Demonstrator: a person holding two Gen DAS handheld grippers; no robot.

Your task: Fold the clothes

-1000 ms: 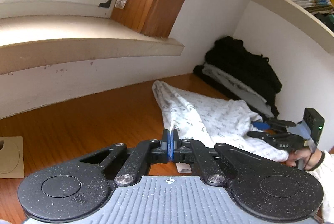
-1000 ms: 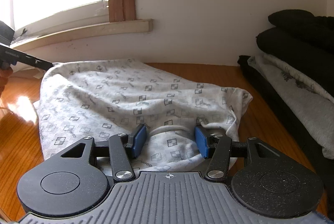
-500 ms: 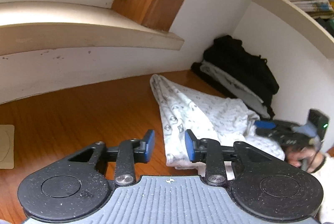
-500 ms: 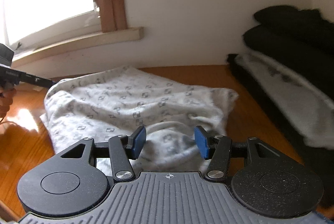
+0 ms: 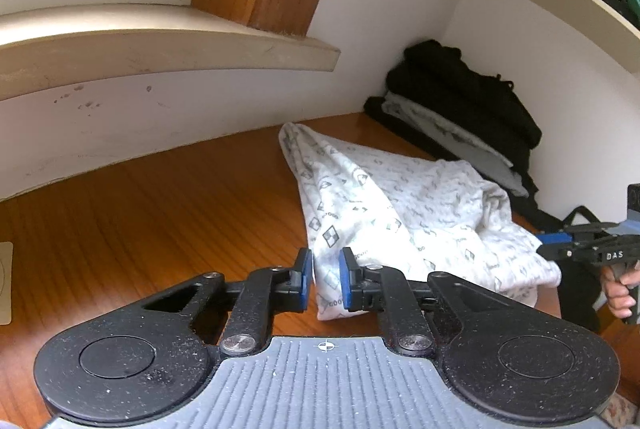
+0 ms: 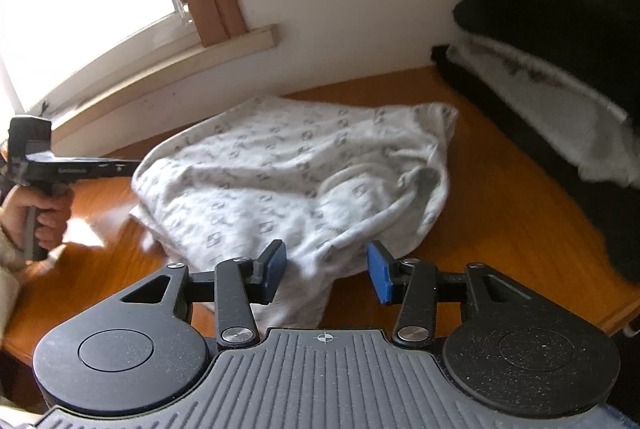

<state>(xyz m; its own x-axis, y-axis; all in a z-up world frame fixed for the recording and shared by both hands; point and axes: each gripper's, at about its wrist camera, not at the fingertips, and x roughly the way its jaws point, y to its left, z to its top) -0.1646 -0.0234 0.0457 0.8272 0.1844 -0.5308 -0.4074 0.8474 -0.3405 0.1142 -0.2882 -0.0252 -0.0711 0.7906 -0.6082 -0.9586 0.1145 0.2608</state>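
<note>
patterned white garment (image 5: 404,205) lies crumpled on the desk (image 5: 160,213) near its back corner, beside stacked folded clothes (image 5: 460,117). left gripper (image 5: 325,279) has just been closing, narrowly parted around a fold; right gripper (image 6: 326,273) gapes wider over another edge, also closing.

A white garment (image 5: 400,213) with a small grey checkered print lies crumpled and loosely bunched on the wooden tabletop (image 5: 160,213). Folded black and grey clothes (image 5: 460,109) sit stacked just beside it, against the wall.
</note>
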